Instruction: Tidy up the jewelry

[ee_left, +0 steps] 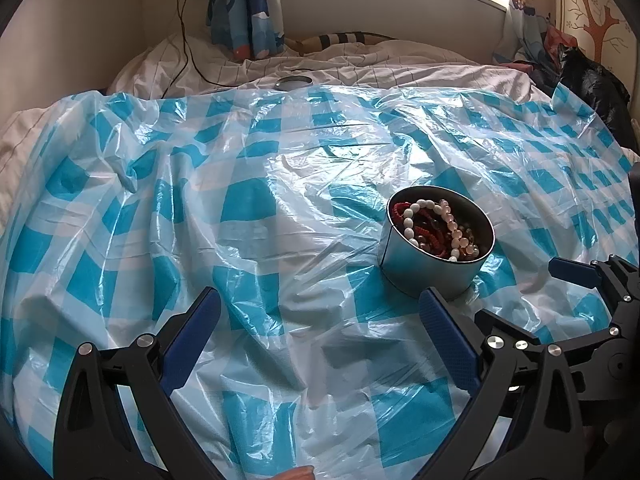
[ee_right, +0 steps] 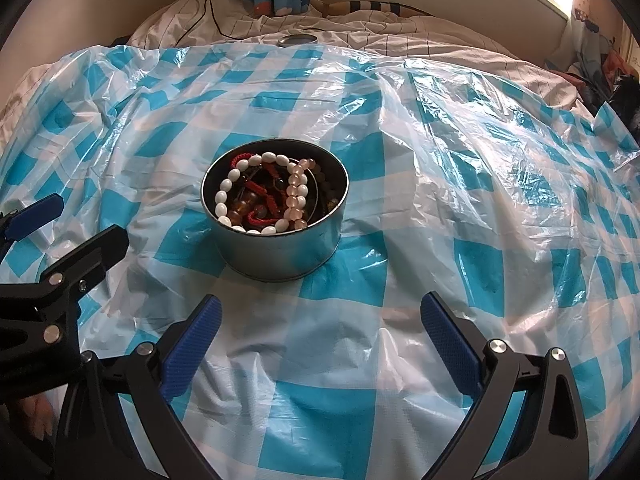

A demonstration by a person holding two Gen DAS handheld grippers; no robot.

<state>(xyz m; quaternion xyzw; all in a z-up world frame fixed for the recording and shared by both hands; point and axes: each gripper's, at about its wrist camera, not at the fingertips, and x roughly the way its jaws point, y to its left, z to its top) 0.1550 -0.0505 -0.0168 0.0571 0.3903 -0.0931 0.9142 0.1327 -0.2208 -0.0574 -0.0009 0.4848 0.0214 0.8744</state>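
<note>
Here, a round tin (ee_right: 276, 248) holds tangled bead bracelets (ee_right: 264, 196), uncovered.

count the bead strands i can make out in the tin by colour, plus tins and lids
white bead strand: 1
pink bead strand: 1
red strands, tangled, count unsure: at least 1
amber and dark beads: cannot separate
round tin: 1
lid at far edge: 1
total: at least 5

You have a round metal tin (ee_right: 276, 248) standing upright and lidless on the blue-checked plastic sheet (ee_right: 400, 360); inside it, white bead bracelets (ee_right: 232, 186), pink beads (ee_right: 295, 190) and red cords (ee_right: 256, 186) lie tangled together.
</note>
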